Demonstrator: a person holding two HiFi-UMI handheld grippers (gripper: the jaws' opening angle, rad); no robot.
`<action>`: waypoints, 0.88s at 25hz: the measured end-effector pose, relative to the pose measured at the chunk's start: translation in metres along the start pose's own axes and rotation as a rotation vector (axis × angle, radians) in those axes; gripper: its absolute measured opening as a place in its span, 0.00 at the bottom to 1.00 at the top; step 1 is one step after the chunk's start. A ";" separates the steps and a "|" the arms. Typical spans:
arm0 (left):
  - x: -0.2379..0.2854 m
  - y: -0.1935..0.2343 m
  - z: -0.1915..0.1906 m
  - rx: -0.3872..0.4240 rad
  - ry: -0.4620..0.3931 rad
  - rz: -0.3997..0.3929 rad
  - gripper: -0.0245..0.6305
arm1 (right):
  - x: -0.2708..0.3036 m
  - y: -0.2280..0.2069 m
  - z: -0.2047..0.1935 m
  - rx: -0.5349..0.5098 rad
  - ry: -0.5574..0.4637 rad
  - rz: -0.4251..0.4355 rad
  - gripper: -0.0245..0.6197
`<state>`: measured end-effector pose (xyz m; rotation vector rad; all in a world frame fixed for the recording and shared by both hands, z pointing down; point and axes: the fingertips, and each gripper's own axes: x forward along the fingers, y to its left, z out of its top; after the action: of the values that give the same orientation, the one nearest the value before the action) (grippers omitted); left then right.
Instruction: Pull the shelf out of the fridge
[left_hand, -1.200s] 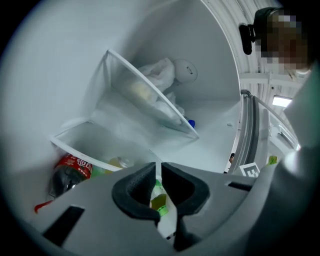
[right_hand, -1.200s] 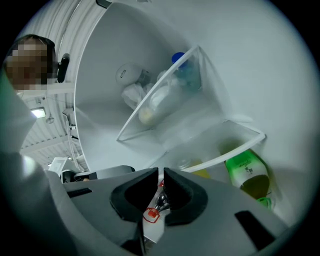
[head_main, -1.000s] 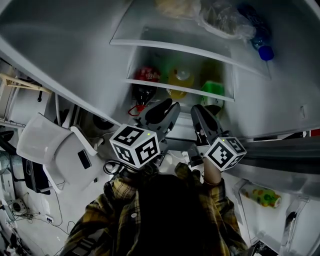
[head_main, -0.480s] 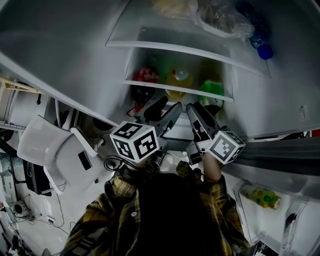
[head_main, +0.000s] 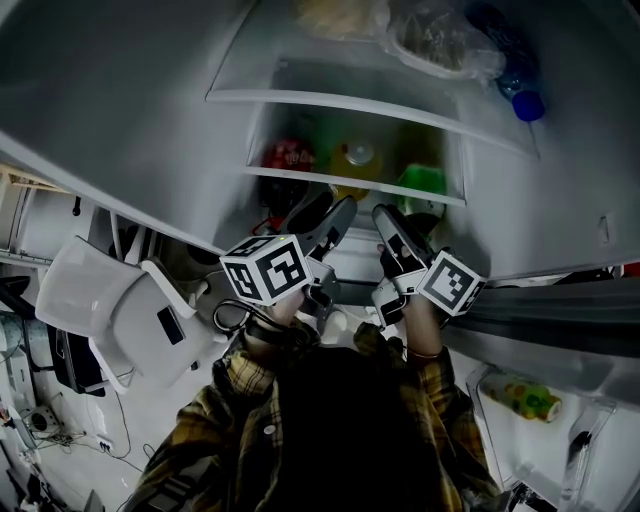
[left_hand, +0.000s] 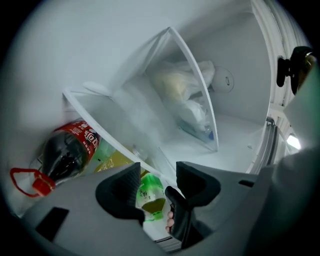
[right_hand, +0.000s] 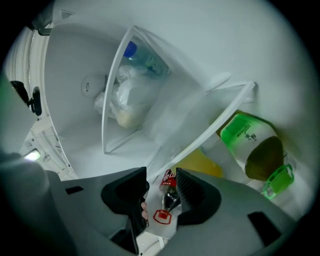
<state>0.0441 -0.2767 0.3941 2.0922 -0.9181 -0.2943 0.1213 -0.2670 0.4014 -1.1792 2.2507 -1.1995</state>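
shelf (head_main: 400, 190): the lower glass shelf, seated fully inside the fridge (head_main: 150, 100); its white front edge runs straight across the opening (not drawn out at all).
left tool (left_hand: 157, 170): jaws spread wide, having just been opening; nothing is pinched. the shelf's front edge runs toward the gap without touching either jaw, and the green bottle shows through the gap.
right tool (right_hand: 161, 175): jaws likewise spread after just opening, holding nothing. the shelf edge ends just beside one jaw tip, and the cola bottle shows between the jaws.
both tools: side by side, close together, just in front of the shelf's edge and pointing into the fridge.
cola bottle (head_main: 290, 155): lying at the left by the shelf, red cap ring toward the opening.
yellow bottle (head_main: 358, 160): middle.
green bottle (head_main: 425, 180): right; all three seem to lie beneath the shelf's glass.
upper shelf (head_main: 370, 100): carries a filled plastic bag (head_main: 440, 40) and a blue-capped bottle (head_main: 525, 100).
person: a plaid sleeve (head_main: 240, 380) shows behind the tools.
chair (head_main: 110, 300): white, outside the fridge at the left.
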 end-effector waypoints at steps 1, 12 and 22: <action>0.003 0.002 0.000 -0.023 -0.007 0.000 0.37 | 0.002 -0.001 0.001 0.016 -0.002 0.005 0.31; 0.029 0.021 0.006 -0.232 -0.052 -0.011 0.37 | 0.027 -0.019 0.008 0.190 -0.031 0.030 0.31; 0.047 0.038 0.009 -0.292 -0.052 0.012 0.37 | 0.043 -0.028 0.022 0.259 -0.054 0.029 0.31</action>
<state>0.0537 -0.3302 0.4217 1.8175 -0.8617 -0.4500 0.1229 -0.3215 0.4153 -1.0614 1.9943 -1.3810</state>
